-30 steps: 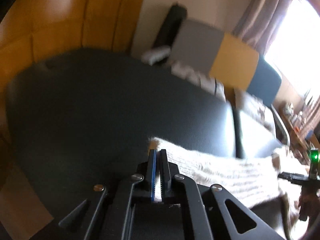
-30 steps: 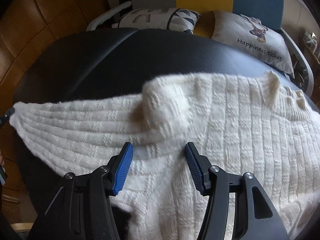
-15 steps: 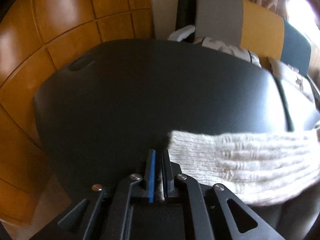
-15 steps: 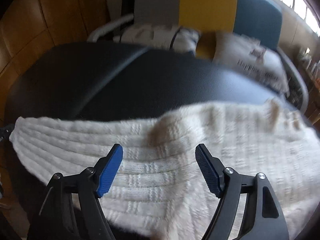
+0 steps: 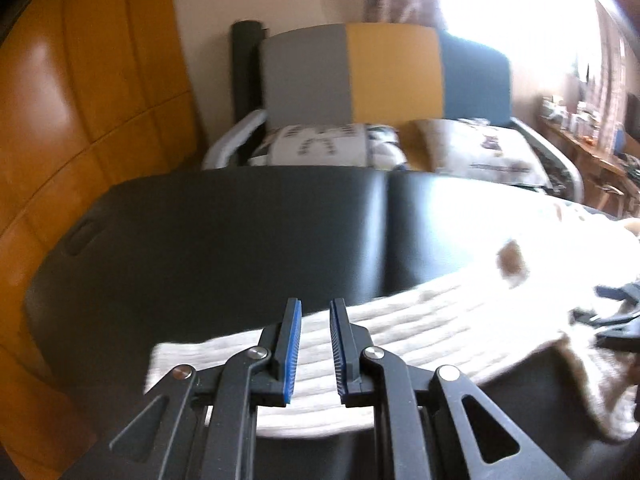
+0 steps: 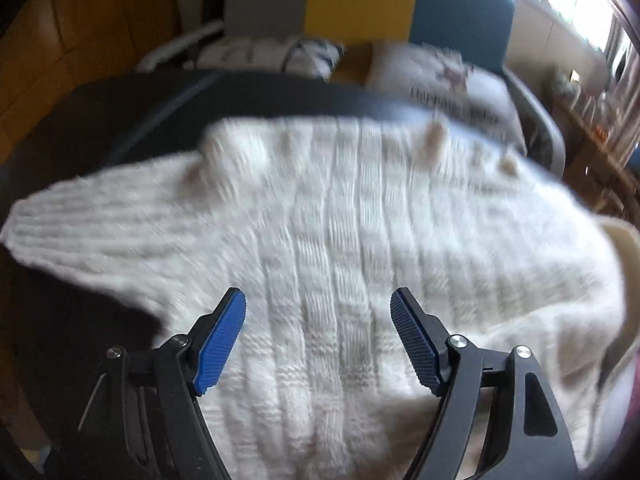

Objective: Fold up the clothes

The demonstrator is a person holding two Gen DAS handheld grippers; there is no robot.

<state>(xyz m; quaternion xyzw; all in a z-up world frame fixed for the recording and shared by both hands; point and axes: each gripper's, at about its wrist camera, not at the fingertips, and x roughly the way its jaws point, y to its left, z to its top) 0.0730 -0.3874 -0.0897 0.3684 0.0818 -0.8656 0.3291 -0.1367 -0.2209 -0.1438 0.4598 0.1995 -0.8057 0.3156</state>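
A cream cable-knit sweater point(image 6: 328, 240) lies spread on the black padded desk point(image 5: 224, 236), its body toward the right and one sleeve point(image 5: 400, 320) stretched out flat to the left, the cuff end near the desk's near-left part. Its far edge has a few small bumps of knit standing up; the pictures are blurred there, so their detail cannot be told.

The left gripper point(image 5: 314, 350) hangs over the sleeve close to the cuff. Its jaws are opening, a narrow gap between the blue pads point(image 5: 291, 354), and the sleeve lies below that gap rather than pinched in it. The right gripper point(image 6: 318, 344) hovers over the body of the sweater with its jaws spread wide and nothing caught between them; the knit lies flat beneath. In the left wrist view its dark frame shows at the far right edge, over the sweater.

The left and far parts of the desk are bare black padding, with a seam running across it. Just beyond the far edge stands a sofa point(image 5: 392, 72) with grey, yellow and blue back panels, carrying two printed cushions point(image 6: 452, 84). To the left is glossy orange-brown wood panelling point(image 5: 80, 100). Far right, a bright window point(image 5: 520, 8) with curtains and a cluttered shelf point(image 5: 588, 136) of small items.
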